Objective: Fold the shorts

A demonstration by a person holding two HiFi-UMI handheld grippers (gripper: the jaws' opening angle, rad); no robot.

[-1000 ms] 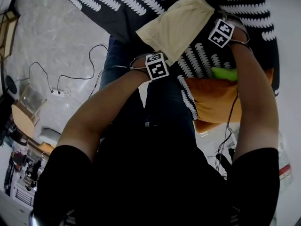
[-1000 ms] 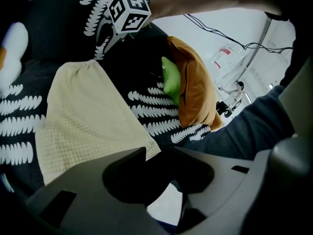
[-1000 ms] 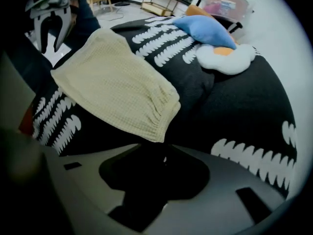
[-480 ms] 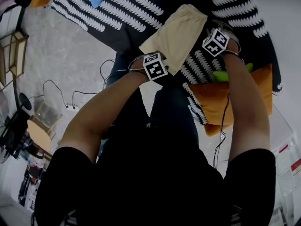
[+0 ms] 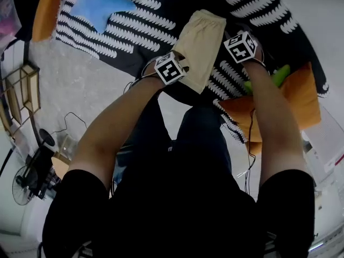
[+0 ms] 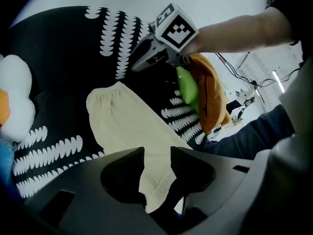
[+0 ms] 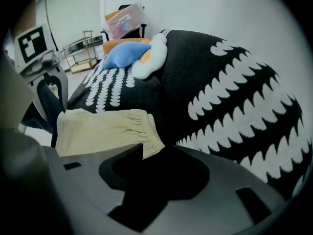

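Item: shorts [image 5: 201, 44], pale yellow waffle-textured cloth with a gathered elastic waistband. They lie flat as a narrow strip on the black-and-white patterned cover [image 5: 134, 28], between the two tongs. Handling, by judgement: light, soft and limp. They are likely to sag and slip if lifted at one point, so are best pinched at the corners, waistband end and hem end together. Left tongs [image 6: 157, 156]: jaws apart and just been opening, the hem corner lying between them, unpinched. Right tongs [image 7: 164, 160]: jaws wide, nothing clamped, the waistband corner just beside one jaw. Nearby: blue soft toy [image 5: 99, 4], orange cushion [image 5: 285, 98].
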